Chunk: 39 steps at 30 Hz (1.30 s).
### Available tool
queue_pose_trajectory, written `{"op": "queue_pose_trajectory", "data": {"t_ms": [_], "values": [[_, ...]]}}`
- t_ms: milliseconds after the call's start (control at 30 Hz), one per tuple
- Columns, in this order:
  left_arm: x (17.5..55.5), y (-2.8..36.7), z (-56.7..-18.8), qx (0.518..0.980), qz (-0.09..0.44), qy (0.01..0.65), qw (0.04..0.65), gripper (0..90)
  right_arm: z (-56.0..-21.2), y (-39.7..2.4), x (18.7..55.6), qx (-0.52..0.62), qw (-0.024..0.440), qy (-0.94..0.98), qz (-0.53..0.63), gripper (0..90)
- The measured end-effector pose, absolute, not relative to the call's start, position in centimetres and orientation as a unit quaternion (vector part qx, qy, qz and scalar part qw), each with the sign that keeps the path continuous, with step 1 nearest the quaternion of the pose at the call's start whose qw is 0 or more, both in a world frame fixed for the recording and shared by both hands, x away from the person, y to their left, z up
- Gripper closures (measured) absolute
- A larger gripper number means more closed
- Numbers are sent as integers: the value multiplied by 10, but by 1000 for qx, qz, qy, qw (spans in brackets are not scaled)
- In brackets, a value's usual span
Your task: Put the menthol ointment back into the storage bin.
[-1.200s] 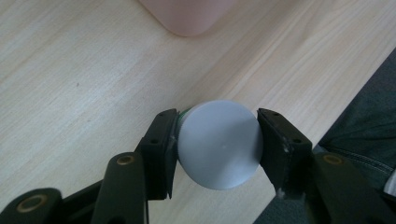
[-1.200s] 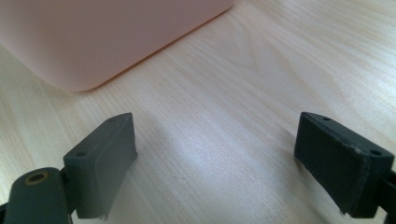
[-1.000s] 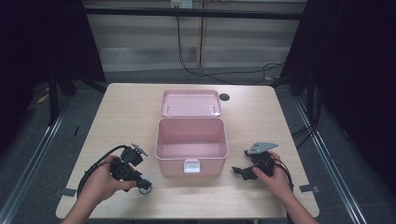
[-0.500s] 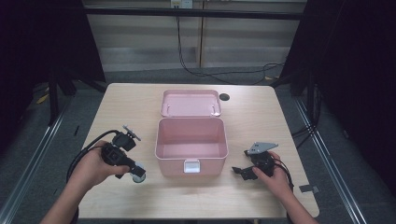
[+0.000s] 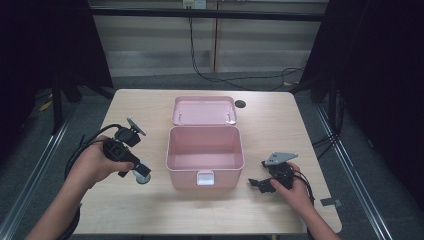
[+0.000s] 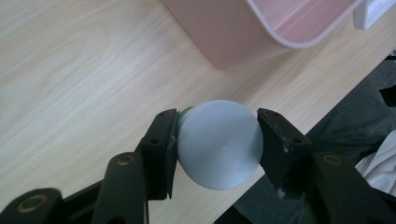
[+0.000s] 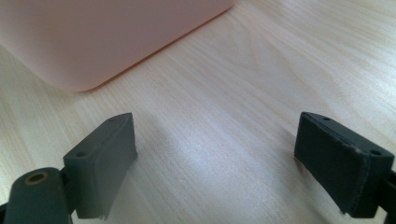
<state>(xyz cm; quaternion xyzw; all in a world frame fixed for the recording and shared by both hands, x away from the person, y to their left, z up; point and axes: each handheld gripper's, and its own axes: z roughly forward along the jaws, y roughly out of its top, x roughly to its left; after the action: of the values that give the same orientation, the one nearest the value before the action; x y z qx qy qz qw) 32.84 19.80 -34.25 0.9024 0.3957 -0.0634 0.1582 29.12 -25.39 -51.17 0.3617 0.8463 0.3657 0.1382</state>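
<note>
My left gripper is at the left of the worktop, its fingers clamped on a round silver-grey can. In the left gripper view the can sits squarely between the two pads, its flat end facing the camera and a thin green edge showing by one pad. From above, the can hangs clear of the worktop surface, just left of the near left corner of the pink box.

The pink box stands open at the centre, its lid laid back on the far side and a white latch on its near wall.

My right gripper rests low on the worktop to the right of the box, fingers wide apart with bare wood between them; a rounded corner of the box lies beyond.
</note>
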Motion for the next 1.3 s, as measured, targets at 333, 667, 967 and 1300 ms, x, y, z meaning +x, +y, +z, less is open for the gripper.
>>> {"op": "queue_pose_trajectory", "data": {"t_ms": [333,667,967,1300], "values": [[342,189,-314,902,-54,395,163,499,-512,-254,291,362,141,846,366,117],[352,163,-293,908,-47,382,166,499,-512,-254,291,362,140,846,366,118],[361,143,-284,910,-47,377,168,500,-512,-254,291,362,140,846,367,117],[367,122,-280,914,-45,366,168,500,-512,-254,291,362,140,846,367,117]]}}
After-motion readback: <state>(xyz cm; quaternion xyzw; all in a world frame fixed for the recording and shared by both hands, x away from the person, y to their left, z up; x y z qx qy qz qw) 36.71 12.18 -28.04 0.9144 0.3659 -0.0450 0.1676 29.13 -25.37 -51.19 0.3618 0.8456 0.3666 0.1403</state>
